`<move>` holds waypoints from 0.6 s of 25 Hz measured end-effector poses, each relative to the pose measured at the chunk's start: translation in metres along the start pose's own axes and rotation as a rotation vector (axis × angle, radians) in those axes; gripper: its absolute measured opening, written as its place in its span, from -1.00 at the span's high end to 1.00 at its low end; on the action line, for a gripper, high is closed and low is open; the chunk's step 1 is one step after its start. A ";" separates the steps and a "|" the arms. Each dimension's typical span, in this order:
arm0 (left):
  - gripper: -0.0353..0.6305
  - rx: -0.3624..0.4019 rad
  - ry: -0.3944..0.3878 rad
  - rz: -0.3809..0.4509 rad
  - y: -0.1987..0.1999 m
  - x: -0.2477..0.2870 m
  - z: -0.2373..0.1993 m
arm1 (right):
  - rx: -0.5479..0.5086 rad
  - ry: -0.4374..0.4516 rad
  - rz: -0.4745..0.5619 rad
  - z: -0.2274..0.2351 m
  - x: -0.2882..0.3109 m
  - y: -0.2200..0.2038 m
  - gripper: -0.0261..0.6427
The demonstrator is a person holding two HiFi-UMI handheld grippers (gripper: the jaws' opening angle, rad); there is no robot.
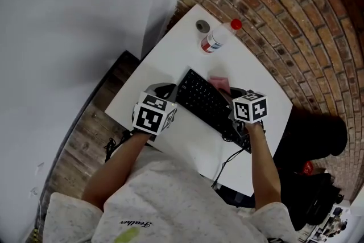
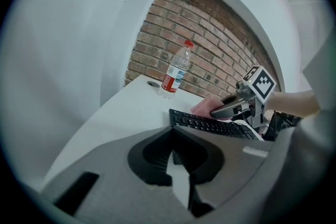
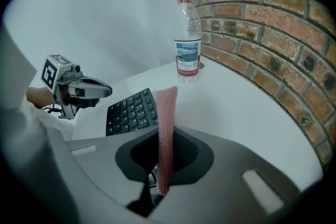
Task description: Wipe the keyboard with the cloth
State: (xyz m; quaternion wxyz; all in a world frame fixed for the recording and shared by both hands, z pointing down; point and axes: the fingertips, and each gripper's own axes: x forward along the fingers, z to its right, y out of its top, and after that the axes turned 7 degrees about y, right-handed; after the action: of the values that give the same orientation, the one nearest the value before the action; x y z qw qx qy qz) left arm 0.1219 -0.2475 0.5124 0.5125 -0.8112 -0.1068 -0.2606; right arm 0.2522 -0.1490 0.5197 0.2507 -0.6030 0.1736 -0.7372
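Left side: the left claw (image 1: 162,91) hangs at the near-left corner of the keyboard (image 1: 207,105); its own view shows the jaws brought together with nothing between them, and only a sliver of white bench (image 1: 170,54) shows beneath. It bears on nothing (judged idle, available to steady the keyboard).

Centre: the black keyboard lies diagonally on the bench, its cable (image 1: 227,159) running off the near edge; a clear bottle (image 1: 219,37) with a red cap stands well beyond it, beside a small grey disc (image 1: 202,25), both clear of the wiping path.

Right side: the right claw (image 1: 232,95) is clamped on the pink cloth (image 3: 167,128); the cloth stands edge-on between the jaws and projects ahead of them. In the head view the cloth (image 1: 219,85) lies at the far long edge of the keyboard; whether it touches the keys cannot be confirmed.

Procedure for the step in hand (judgement):
1. Lower the right claw until the free cloth edge, not the jaw tips, meets the keycaps; hard contact could press or lift keys.
2. Draw the cloth along the rows in overlapping passes; use light pressure.
3. Rest the left claw against the keyboard's near-left corner so that the keyboard does not slide on the smooth bench.
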 end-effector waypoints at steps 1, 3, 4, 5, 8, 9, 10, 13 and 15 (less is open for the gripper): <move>0.90 -0.002 0.002 -0.001 0.000 -0.001 -0.003 | -0.004 0.003 -0.002 -0.001 0.003 0.003 0.85; 0.90 -0.006 0.004 0.000 0.000 -0.001 -0.007 | -0.014 0.009 -0.005 -0.004 0.008 0.009 0.85; 0.90 -0.007 0.005 -0.001 -0.001 -0.002 -0.009 | -0.020 0.014 -0.006 -0.006 0.010 0.012 0.85; 0.90 -0.007 0.005 -0.003 -0.001 -0.002 -0.011 | -0.027 0.018 -0.007 -0.008 0.013 0.015 0.85; 0.90 -0.007 0.007 -0.006 -0.002 -0.004 -0.016 | -0.048 0.027 -0.011 -0.013 0.019 0.023 0.85; 0.90 -0.007 0.009 -0.004 -0.002 -0.005 -0.018 | -0.053 0.030 -0.011 -0.014 0.021 0.026 0.85; 0.90 -0.009 0.012 -0.002 -0.001 -0.006 -0.020 | -0.058 0.034 -0.011 -0.016 0.023 0.029 0.85; 0.90 -0.014 0.018 -0.002 0.000 -0.009 -0.028 | -0.072 0.044 -0.014 -0.021 0.031 0.039 0.85; 0.90 -0.017 0.025 -0.002 0.000 -0.011 -0.033 | -0.084 0.051 -0.018 -0.024 0.036 0.044 0.85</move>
State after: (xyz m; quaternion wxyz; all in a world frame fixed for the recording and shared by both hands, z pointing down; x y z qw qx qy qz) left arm 0.1025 -0.2763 0.5176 0.5067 -0.8121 -0.0988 -0.2722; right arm 0.2308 -0.2071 0.5188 0.2141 -0.5954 0.2051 -0.7467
